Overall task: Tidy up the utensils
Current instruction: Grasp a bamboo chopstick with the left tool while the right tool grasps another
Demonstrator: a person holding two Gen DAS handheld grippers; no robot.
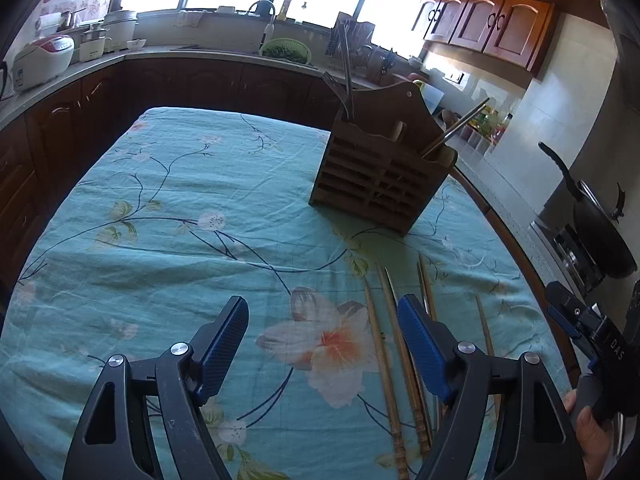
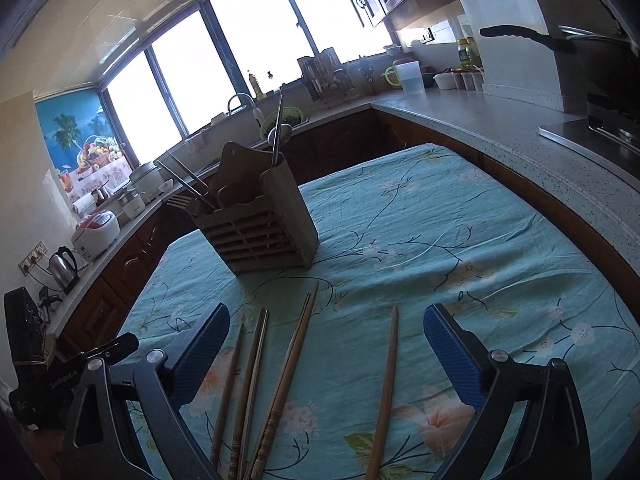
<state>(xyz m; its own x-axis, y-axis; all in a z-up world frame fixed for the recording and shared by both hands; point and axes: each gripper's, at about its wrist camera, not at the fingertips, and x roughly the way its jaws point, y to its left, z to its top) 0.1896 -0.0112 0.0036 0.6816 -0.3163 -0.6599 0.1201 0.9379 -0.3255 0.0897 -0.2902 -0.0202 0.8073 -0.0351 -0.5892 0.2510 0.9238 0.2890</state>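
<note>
A wooden slatted utensil holder [image 1: 376, 184] [image 2: 260, 228] stands on the flowered teal tablecloth [image 1: 180, 208] [image 2: 440, 220], with a fork, metal chopsticks and a spoon sticking out of it. Several wooden chopsticks [image 1: 384, 352] [image 2: 288, 368] lie loose on the cloth in front of it, one single chopstick [image 2: 386, 392] apart to the right. My left gripper [image 1: 322, 344] is open above the cloth, its right finger over the chopsticks. My right gripper [image 2: 326, 356] is open and hovers over the chopsticks, which show between its fingers untouched. In the left wrist view the right gripper [image 1: 576, 328] shows at the right edge.
A stone counter [image 2: 500, 132] wraps around the table, with a rice cooker [image 1: 42, 60], a kettle [image 2: 64, 268], a sink with a green colander [image 1: 286, 50] and a black pan [image 1: 596, 220] on the stove at the right. A hand [image 1: 588, 428] grips the right tool.
</note>
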